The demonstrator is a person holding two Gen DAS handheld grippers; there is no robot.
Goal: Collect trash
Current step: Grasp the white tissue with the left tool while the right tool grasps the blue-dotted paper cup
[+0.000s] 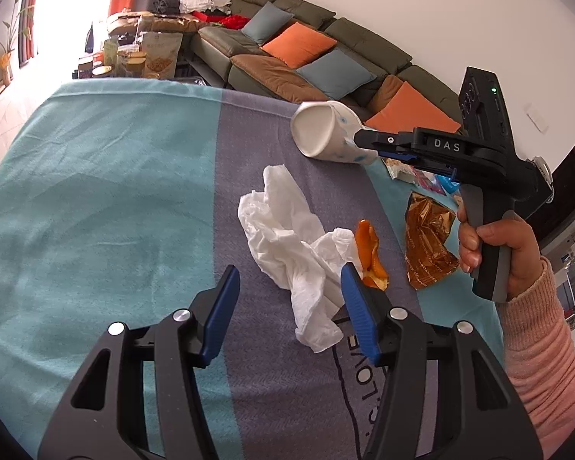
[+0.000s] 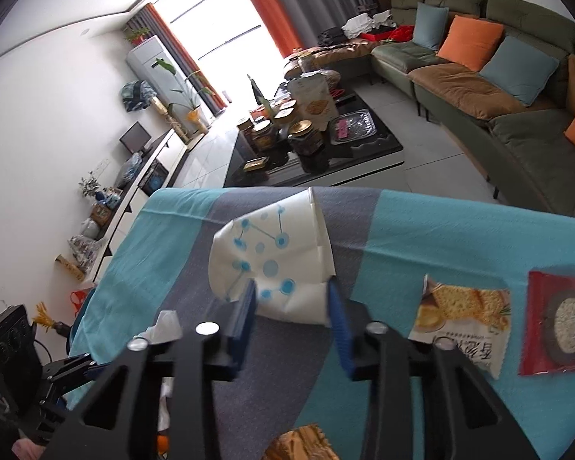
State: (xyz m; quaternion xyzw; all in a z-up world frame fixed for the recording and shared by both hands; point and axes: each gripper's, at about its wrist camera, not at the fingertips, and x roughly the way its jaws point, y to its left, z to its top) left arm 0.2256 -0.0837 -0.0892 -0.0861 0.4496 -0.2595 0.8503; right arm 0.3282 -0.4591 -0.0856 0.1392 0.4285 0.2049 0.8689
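Observation:
My right gripper [image 2: 292, 299] is shut on a crushed white paper cup with blue dots [image 2: 272, 253] and holds it above the table; the cup also shows in the left wrist view [image 1: 326, 132], with the right gripper [image 1: 364, 141] behind it. My left gripper [image 1: 289, 287] is open, low over the cloth, its right finger beside a crumpled white tissue [image 1: 291, 245]. An orange peel [image 1: 370, 255] lies just right of the tissue. A gold snack wrapper [image 1: 427, 241] lies further right.
The table carries a teal and grey striped cloth [image 1: 96, 211]. A cracker packet [image 2: 464, 314] and a red snack packet [image 2: 559, 322] lie to the right. Beyond the table's far edge stand a cluttered black coffee table [image 2: 364, 153] and a green sofa [image 2: 517, 115].

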